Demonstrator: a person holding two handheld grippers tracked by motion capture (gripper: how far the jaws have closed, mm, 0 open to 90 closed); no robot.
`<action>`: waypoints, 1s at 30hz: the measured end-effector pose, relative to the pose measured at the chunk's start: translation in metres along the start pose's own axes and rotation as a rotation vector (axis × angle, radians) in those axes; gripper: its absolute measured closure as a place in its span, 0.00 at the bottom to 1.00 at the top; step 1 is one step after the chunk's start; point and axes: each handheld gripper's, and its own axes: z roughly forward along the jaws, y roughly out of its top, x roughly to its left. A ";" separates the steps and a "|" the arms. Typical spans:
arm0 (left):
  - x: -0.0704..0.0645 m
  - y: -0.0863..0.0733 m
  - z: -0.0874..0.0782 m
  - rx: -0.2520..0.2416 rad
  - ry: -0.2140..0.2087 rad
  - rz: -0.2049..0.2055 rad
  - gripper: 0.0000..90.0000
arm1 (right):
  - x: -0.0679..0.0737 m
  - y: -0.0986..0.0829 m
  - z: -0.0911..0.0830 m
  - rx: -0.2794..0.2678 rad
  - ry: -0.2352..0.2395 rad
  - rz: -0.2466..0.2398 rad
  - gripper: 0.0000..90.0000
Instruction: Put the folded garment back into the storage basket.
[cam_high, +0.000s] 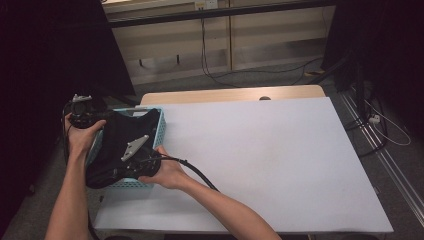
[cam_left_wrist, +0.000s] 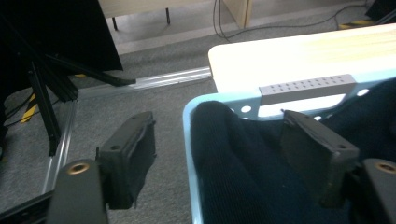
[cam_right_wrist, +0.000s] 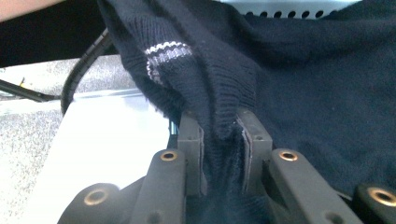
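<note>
Meanwhile, right gripper (cam_right_wrist: 223, 140) pinches dark sweater (cam_right_wrist: 303, 79) over basket (cam_high: 161, 131).

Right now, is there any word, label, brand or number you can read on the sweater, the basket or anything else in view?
None: no readable text in any view.
The dark sweater shows just a pale striped band on its cuff, no letters.
The light blue basket has plain rows of holes, no label.
The right gripper is pinching a fold of the sweater; the left gripper is open; neither carries markings.
</note>
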 end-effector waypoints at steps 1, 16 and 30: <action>0.000 -0.001 -0.004 -0.002 0.002 0.011 0.27 | 0.000 -0.001 0.000 0.003 0.002 0.002 0.83; 0.004 -0.026 -0.032 -0.103 -0.020 -0.030 0.20 | -0.007 -0.006 -0.008 -0.037 0.009 0.058 0.64; -0.021 -0.047 -0.064 -0.117 -0.039 0.035 0.19 | -0.005 -0.019 -0.043 -0.122 -0.001 0.080 0.48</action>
